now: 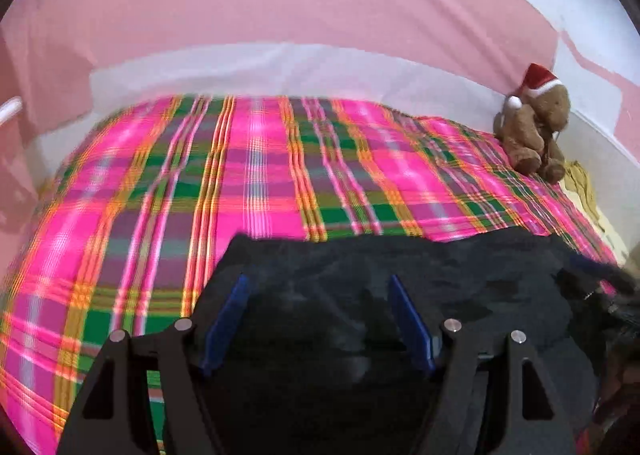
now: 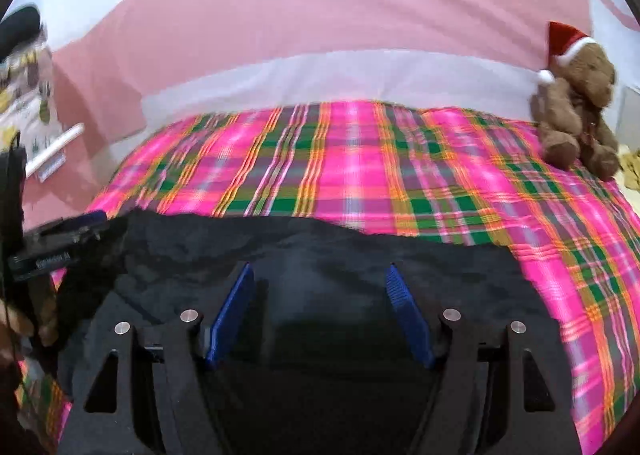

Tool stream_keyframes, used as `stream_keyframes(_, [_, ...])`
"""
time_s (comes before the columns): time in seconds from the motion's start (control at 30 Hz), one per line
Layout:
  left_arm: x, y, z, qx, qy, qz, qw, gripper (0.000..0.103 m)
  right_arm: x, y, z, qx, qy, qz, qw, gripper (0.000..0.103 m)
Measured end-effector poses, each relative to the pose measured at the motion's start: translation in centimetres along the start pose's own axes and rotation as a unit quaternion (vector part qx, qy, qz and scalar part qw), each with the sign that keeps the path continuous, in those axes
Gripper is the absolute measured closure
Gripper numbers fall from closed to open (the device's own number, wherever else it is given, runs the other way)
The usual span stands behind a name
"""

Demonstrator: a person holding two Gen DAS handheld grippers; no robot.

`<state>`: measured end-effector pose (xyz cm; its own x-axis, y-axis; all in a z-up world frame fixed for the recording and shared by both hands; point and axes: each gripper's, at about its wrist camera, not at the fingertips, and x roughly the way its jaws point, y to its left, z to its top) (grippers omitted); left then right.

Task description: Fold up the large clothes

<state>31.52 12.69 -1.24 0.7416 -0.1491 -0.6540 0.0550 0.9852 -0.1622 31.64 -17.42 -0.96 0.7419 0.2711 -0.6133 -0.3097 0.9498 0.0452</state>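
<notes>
A large dark garment (image 1: 400,267) lies spread on a bed covered with a pink, green and orange plaid sheet (image 1: 200,183). My left gripper (image 1: 318,283) is open, its blue fingers (image 1: 224,327) apart just above the garment near its left edge. In the right wrist view the same garment (image 2: 320,251) lies on the plaid sheet (image 2: 400,159). My right gripper (image 2: 320,275) is open above the garment's middle. The left gripper (image 2: 60,239) shows at the left edge of that view, at the garment's left corner.
A brown teddy bear with a red Santa hat (image 1: 534,127) sits at the bed's far right corner, also in the right wrist view (image 2: 576,107). A pink and white wall (image 1: 280,15) runs behind the bed. Yellowish cloth (image 1: 580,183) lies beside the bear.
</notes>
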Motion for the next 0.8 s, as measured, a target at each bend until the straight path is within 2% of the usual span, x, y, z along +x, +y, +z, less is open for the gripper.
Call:
stream_keyframes(0.1, [1.8,-0.2,-1.4,0.0,0.008,-0.011,0.9999,0.029,3.8,-0.4,-1.4,-0.003,0.043,-0.018,0.999,0.034])
stream_keyframes(0.33, [3.8,-0.7,-2.1,-0.001,-0.002,-0.025,0.9997,0.029,5.4,-1.3,-3.2,-0.011,0.033,-0.021,0.999,0.034])
stream_keyframes(0.47, [4.4,-0.9,-1.6,0.002,0.015,-0.019,0.9997,0.029,6.1,-1.4,-3.4,-0.008,0.032,-0.023,0.999,0.034])
stream_keyframes(0.53, [3.6,-1.0,-0.9,0.006,0.025,-0.014,0.9996,0.029,5.4,-1.8,-2.9,0.0,0.036,-0.011,0.999,0.035])
stream_keyframes(0.6, [1.9,-0.9,-0.4,0.004,0.014,-0.024,0.9996,0.029,4.0,-2.2,-2.1,0.007,0.036,-0.003,0.999,0.035])
stream_keyframes(0.67, [0.7,-0.5,0.2,0.002,0.002,-0.03,0.9995,0.029,1.4,-3.3,-1.2,0.013,0.004,-0.001,1.0,0.035])
stream_keyframes(0.73, [0.7,-0.2,1.0,0.007,-0.002,-0.021,0.9998,0.029,0.1,-5.5,-0.4,0.021,-0.008,-0.021,1.0,0.035])
stream_keyframes(0.8, [2.4,0.6,1.2,0.003,0.019,-0.006,0.9998,0.029,0.5,-8.3,-0.2,0.035,0.001,-0.056,0.998,0.035])
